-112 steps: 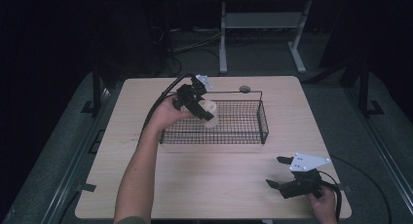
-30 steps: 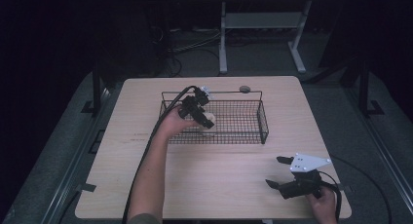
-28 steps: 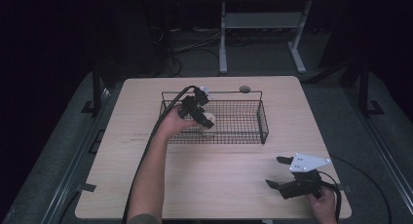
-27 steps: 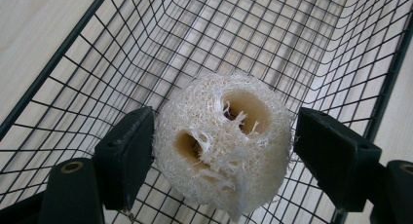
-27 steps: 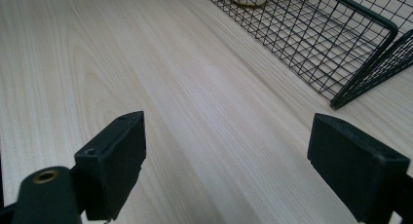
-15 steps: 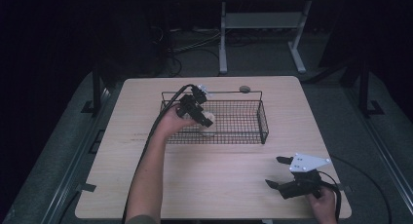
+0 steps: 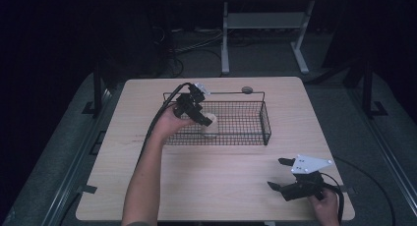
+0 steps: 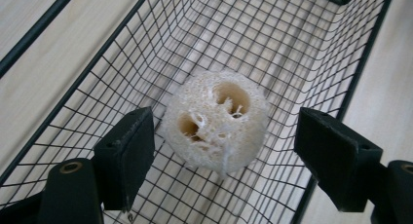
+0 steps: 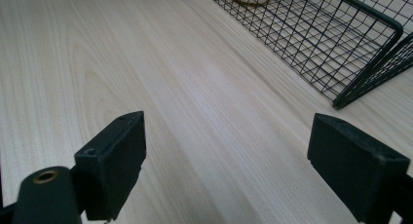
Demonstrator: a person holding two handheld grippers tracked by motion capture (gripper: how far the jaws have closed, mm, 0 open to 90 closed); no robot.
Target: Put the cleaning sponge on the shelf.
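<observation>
wood table (image 7: 216,182): one basket (image 7: 246,124), one loofah (image 8: 216,121), perhaps resting.

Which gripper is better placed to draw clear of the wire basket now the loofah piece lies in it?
Left: the left gripper is open astride the loofah piece in the wire basket; the right gripper sits far off.

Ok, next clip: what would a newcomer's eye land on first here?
Probably the pale loofah piece with its two holes, lying on the floor of the black wire basket at the basket's left end. The left gripper sits just over it, jaws open on either side and not touching. The right gripper rests open on the wooden table near the front right corner.
</observation>
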